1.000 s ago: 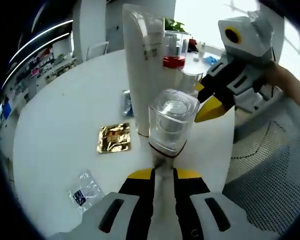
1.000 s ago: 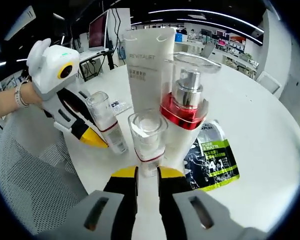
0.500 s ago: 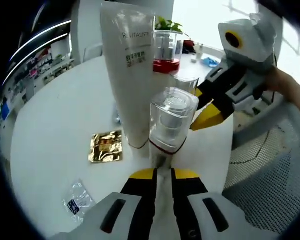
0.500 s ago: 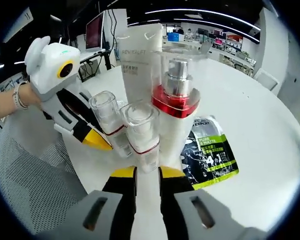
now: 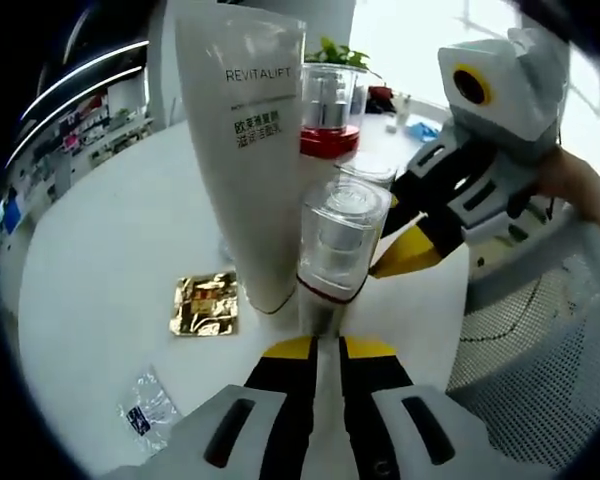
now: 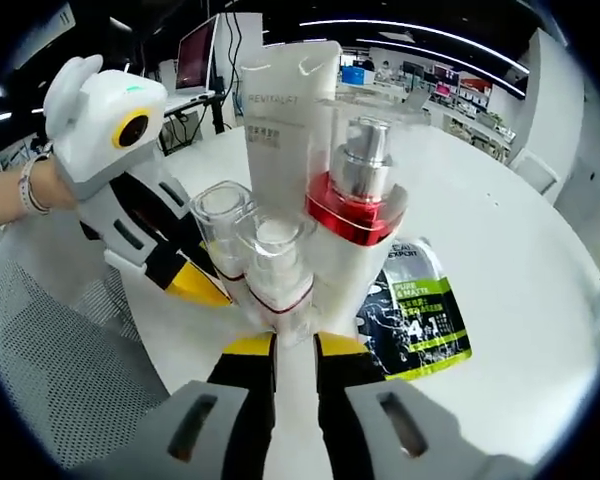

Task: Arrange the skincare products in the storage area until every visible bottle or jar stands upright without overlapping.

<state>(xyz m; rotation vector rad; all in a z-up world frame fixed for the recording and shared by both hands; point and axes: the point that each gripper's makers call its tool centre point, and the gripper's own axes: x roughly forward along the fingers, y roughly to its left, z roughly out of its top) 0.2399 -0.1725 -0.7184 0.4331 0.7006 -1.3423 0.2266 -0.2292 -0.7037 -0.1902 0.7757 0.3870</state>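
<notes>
Now the left gripper [image 5: 317,345] and the right gripper [image 6: 294,342], each clamped on a small clear-capped bottle [image 5: 338,250] [image 6: 276,272], are standing them beside the white tube [image 5: 248,150] on the table [image 5: 110,250]; releasing gently probably comes next.

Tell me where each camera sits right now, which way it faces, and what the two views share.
Left gripper view: rides the left gripper, looking along its jaws at a clear-capped bottle and the white tube; the right gripper and a hand show.
Right gripper view: rides the right gripper, facing another clear-capped bottle from the opposite side; the left gripper and a wrist show.
Shared: the tube, red-collared pump bottle, white table.
</notes>
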